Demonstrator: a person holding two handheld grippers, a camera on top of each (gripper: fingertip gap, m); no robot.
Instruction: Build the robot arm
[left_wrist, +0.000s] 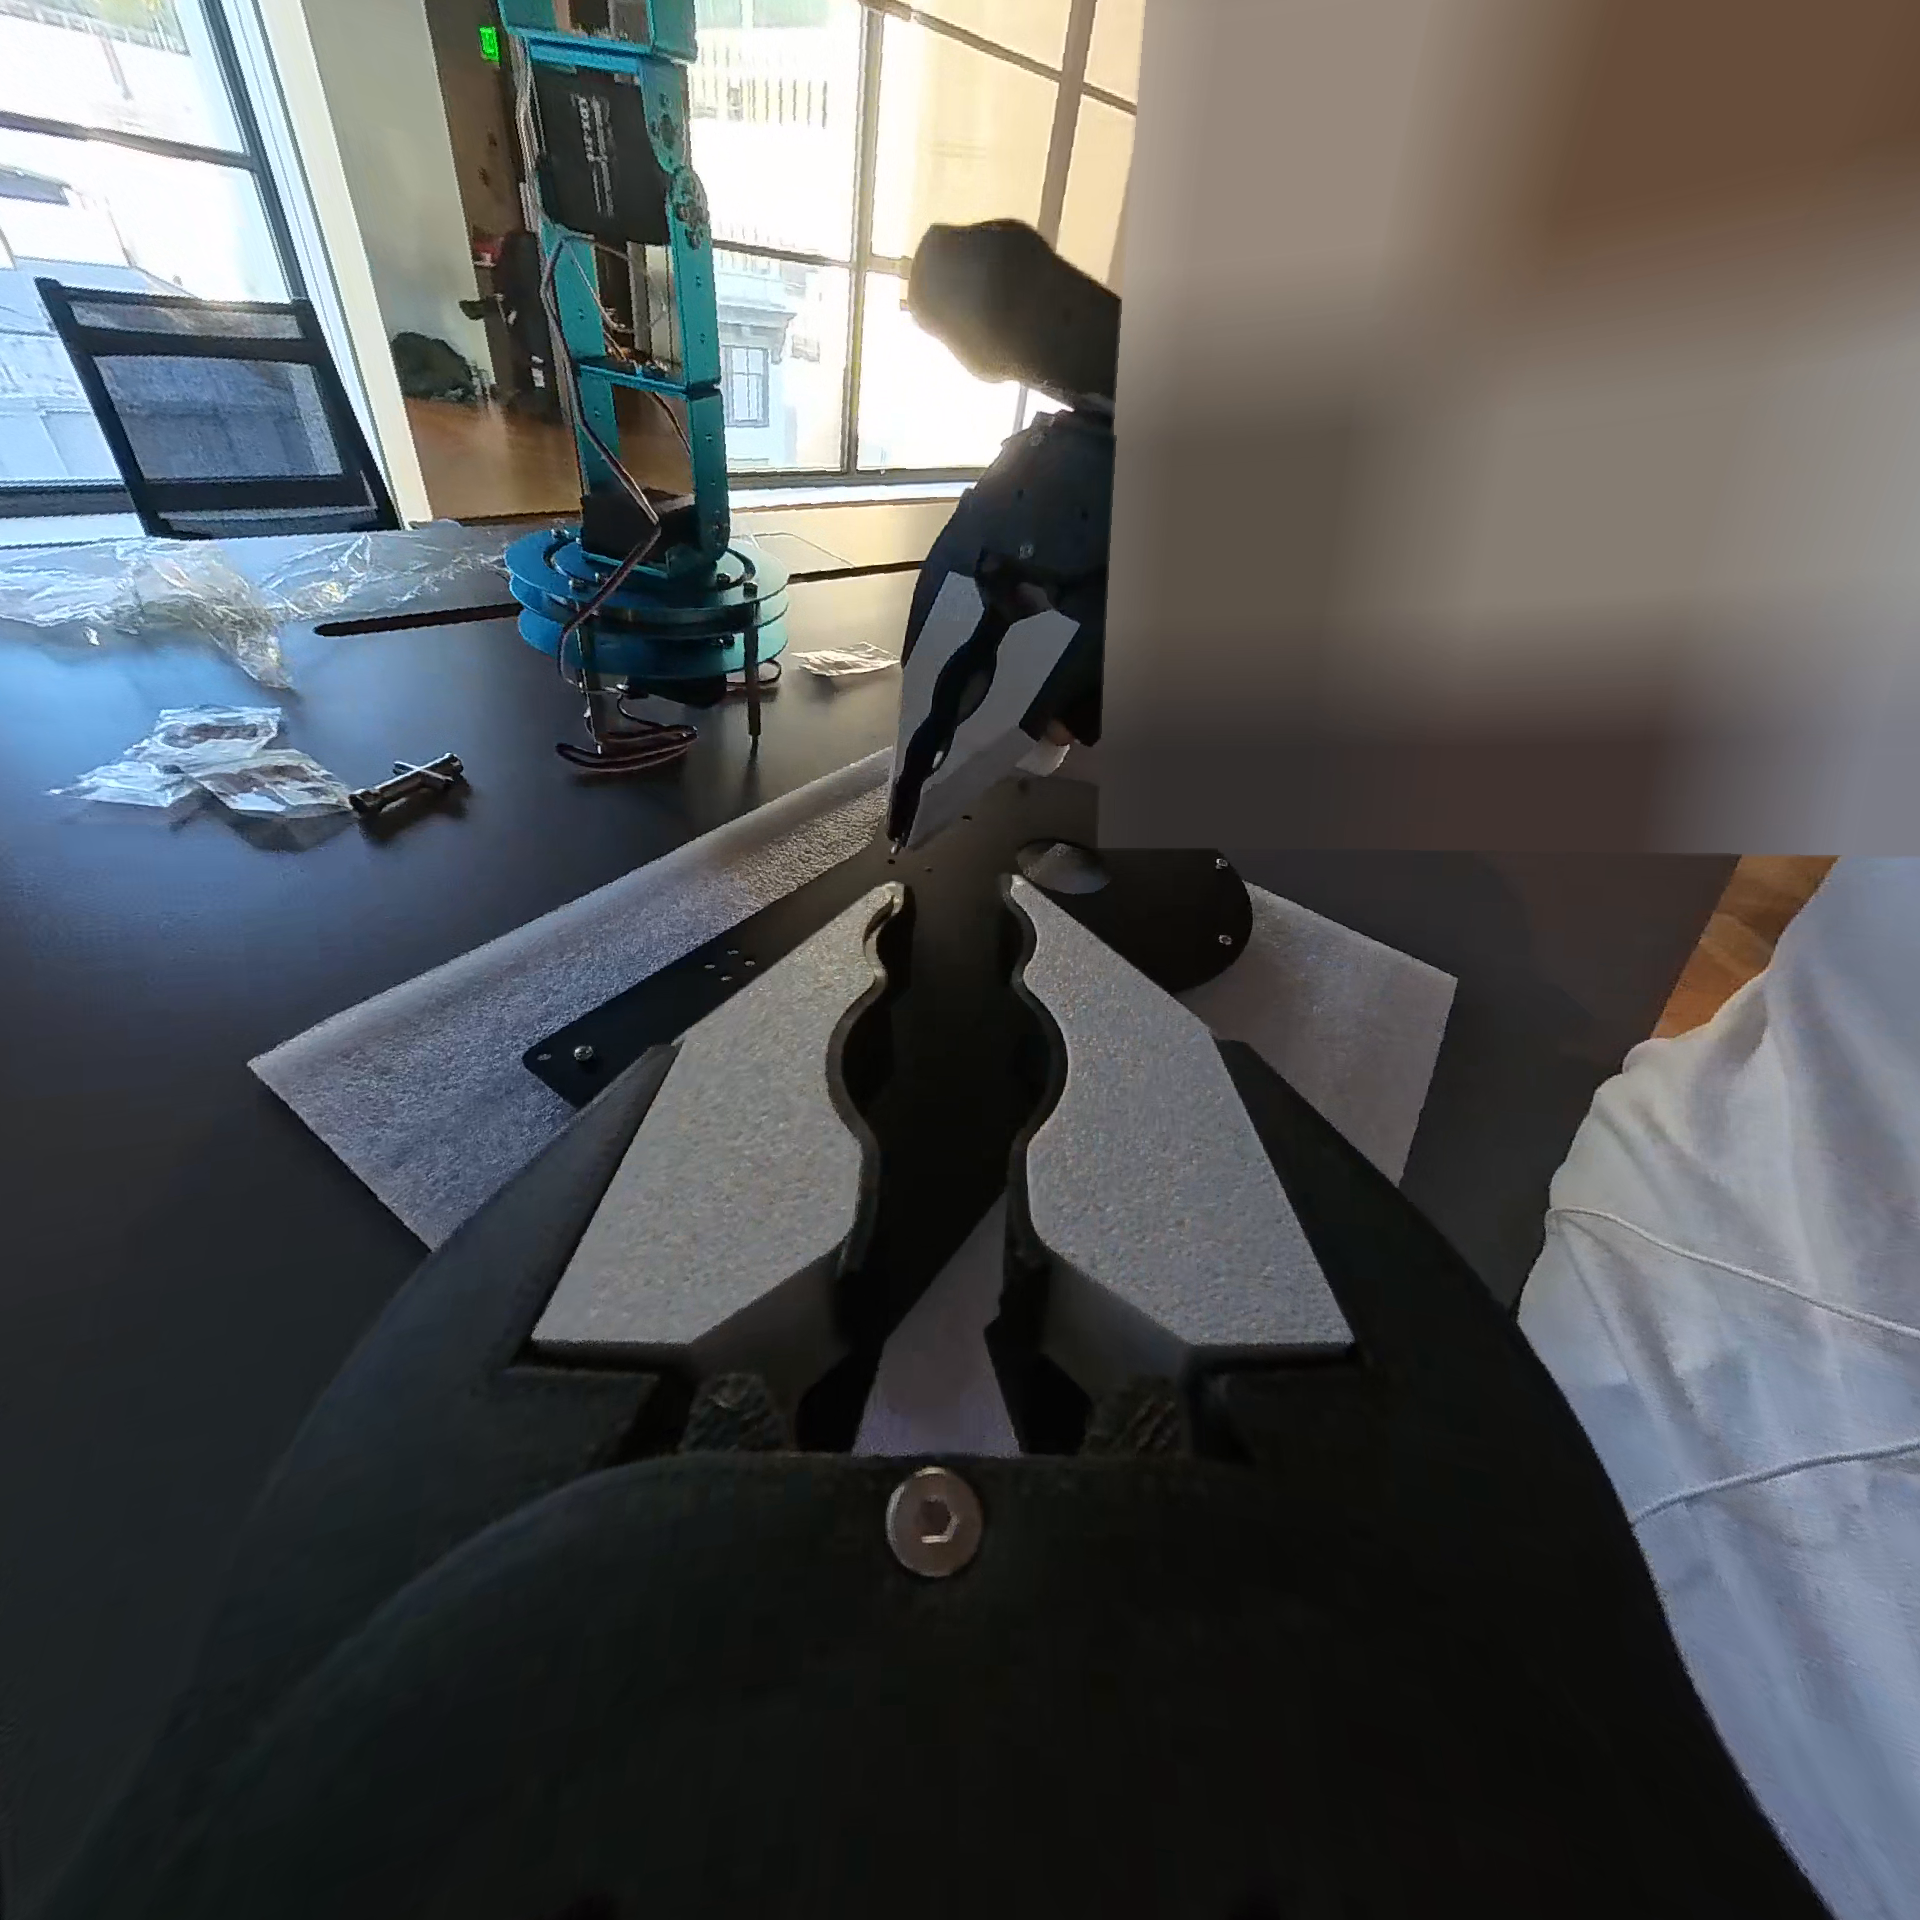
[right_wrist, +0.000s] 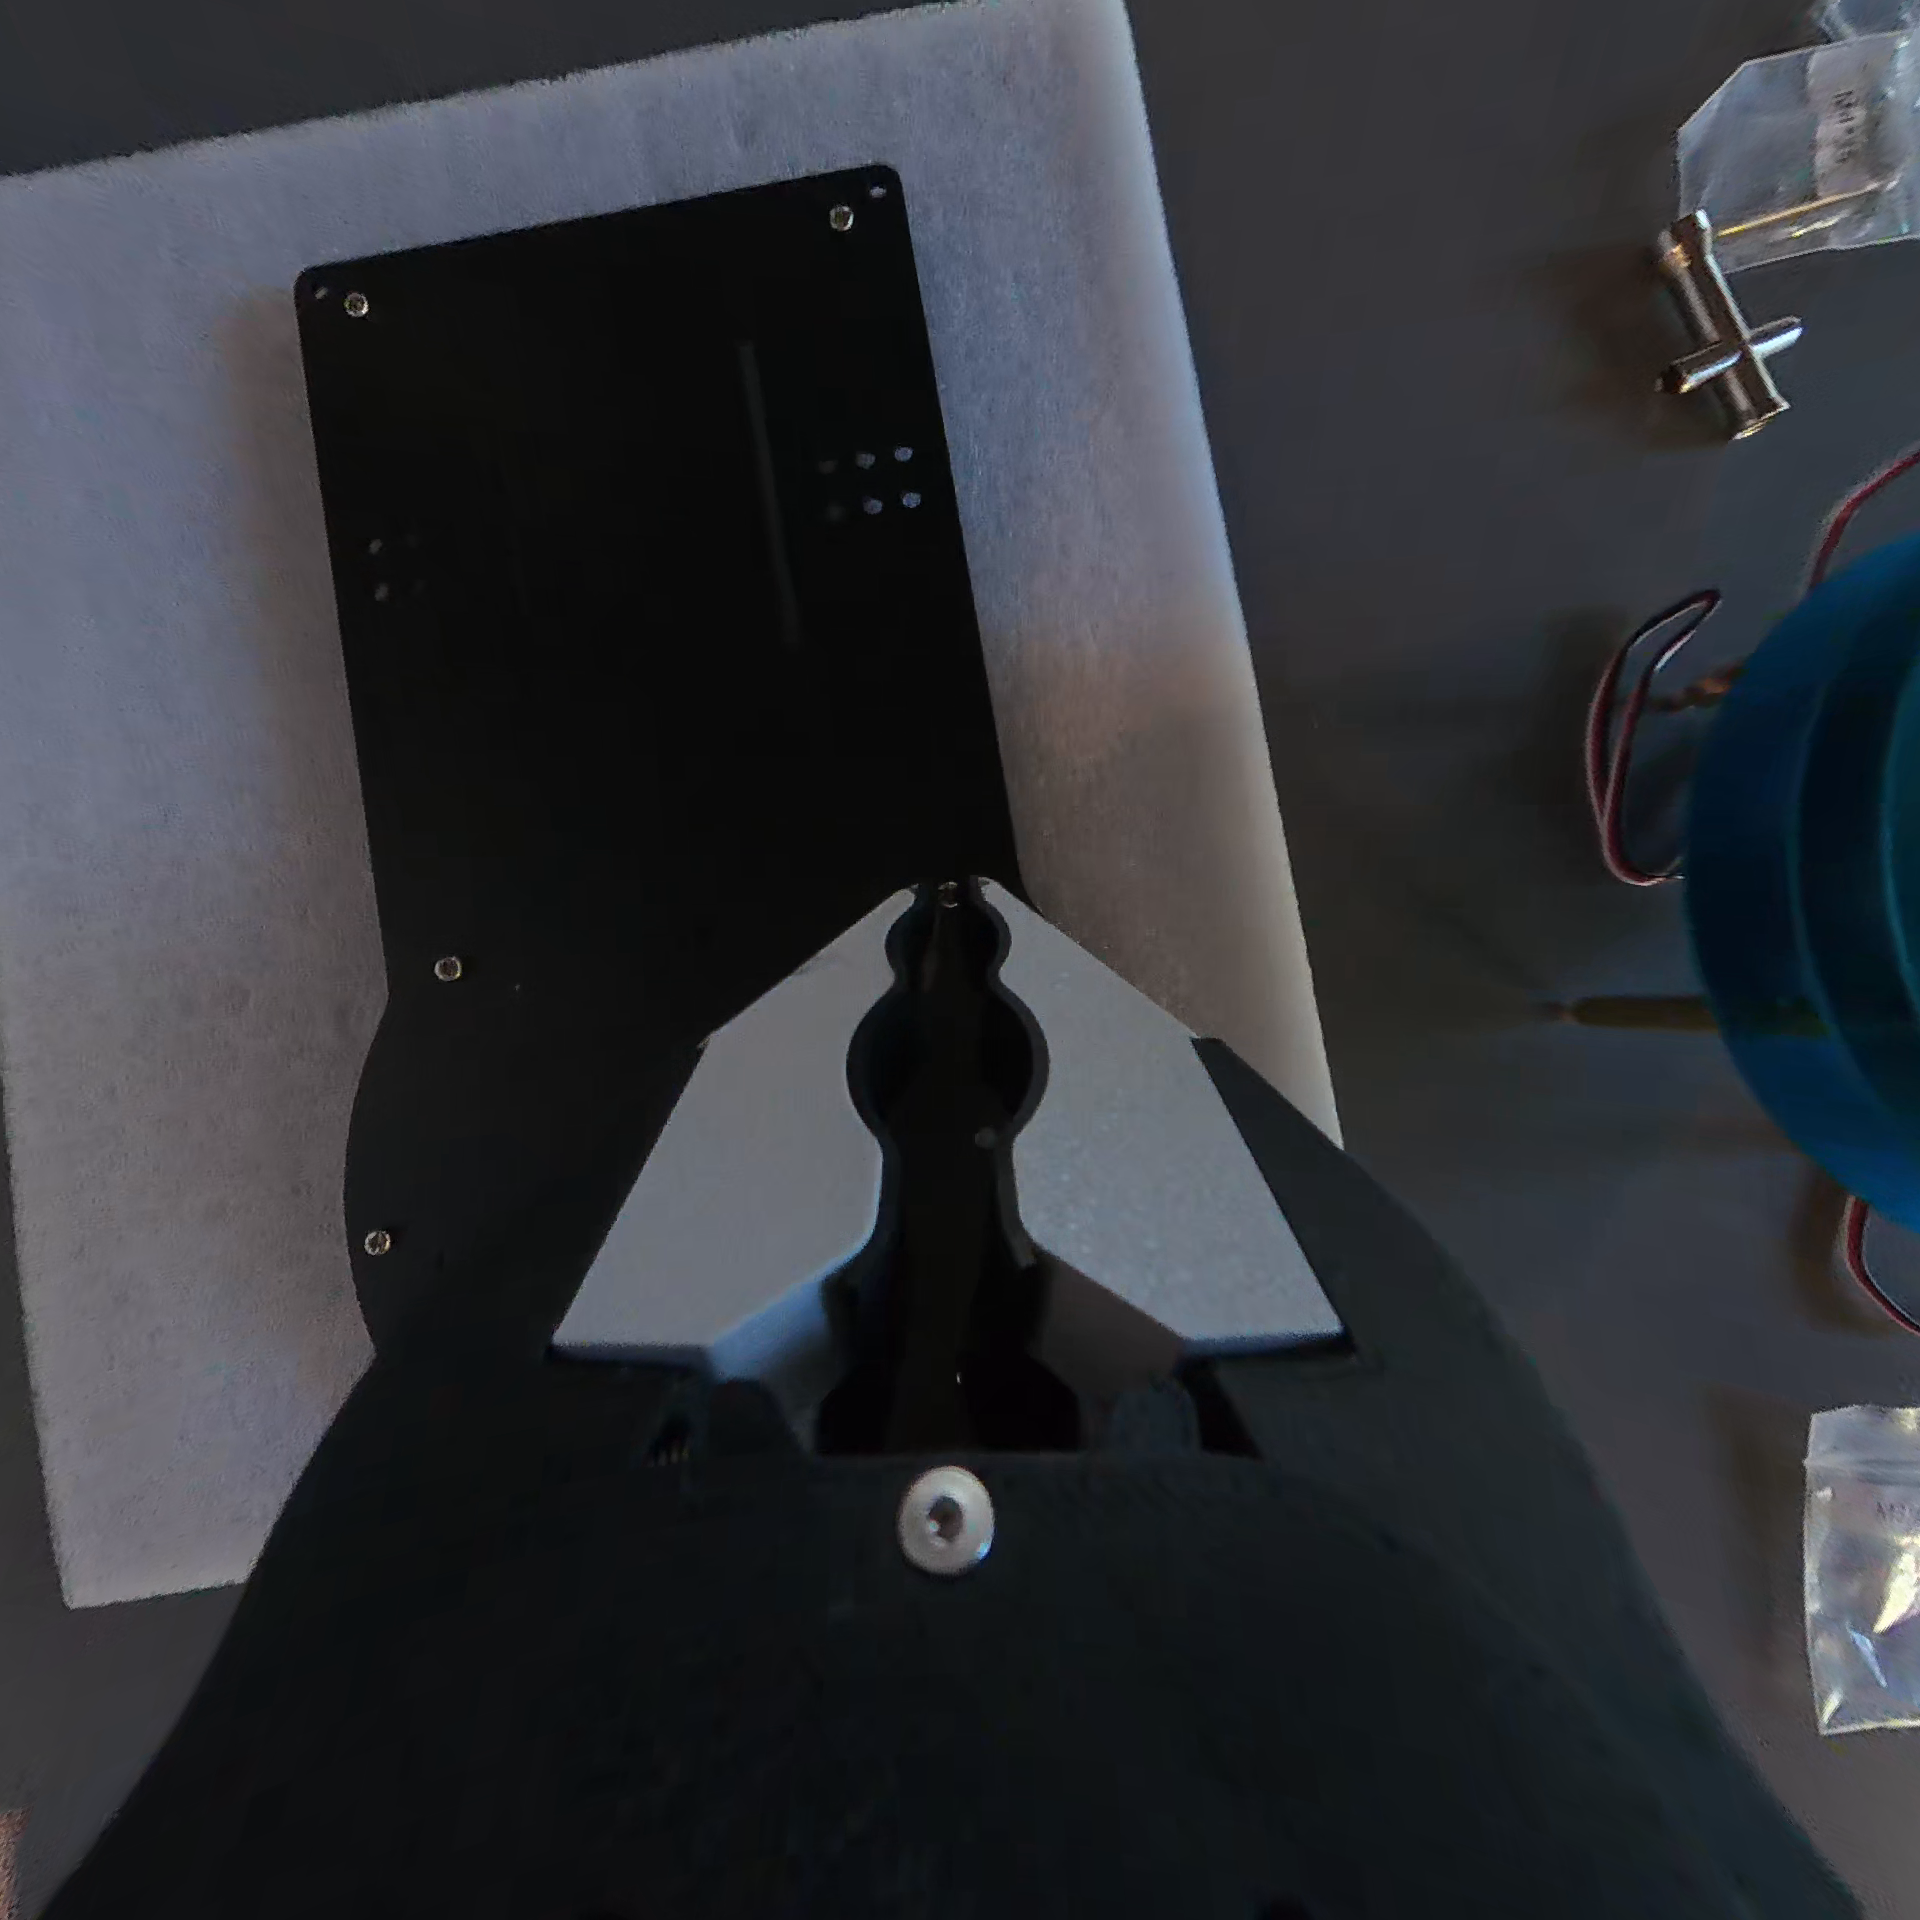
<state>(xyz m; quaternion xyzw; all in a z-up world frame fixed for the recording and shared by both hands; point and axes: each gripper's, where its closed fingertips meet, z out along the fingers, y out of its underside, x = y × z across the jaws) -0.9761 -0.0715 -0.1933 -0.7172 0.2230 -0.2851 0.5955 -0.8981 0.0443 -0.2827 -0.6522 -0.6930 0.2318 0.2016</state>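
The right hand-held gripper (right_wrist: 948, 896) points down, its tips nearly closed on a small silver screw (right_wrist: 948, 891) at the edge of a flat black metal plate (right_wrist: 644, 582). The plate lies on a white foam sheet (right_wrist: 156, 623) on the dark surface (left_wrist: 156, 1039). The left hand-held gripper (left_wrist: 948, 894) hovers low over the plate, partly open, holding nothing.

Blue robot arm (left_wrist: 634, 312) top cut off.

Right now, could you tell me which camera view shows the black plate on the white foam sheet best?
The right wrist view: it looks nearly straight down on the black plate, showing its outline and holes on the foam sheet. The left wrist view shows it low and foreshortened, mostly hidden behind the left gripper.
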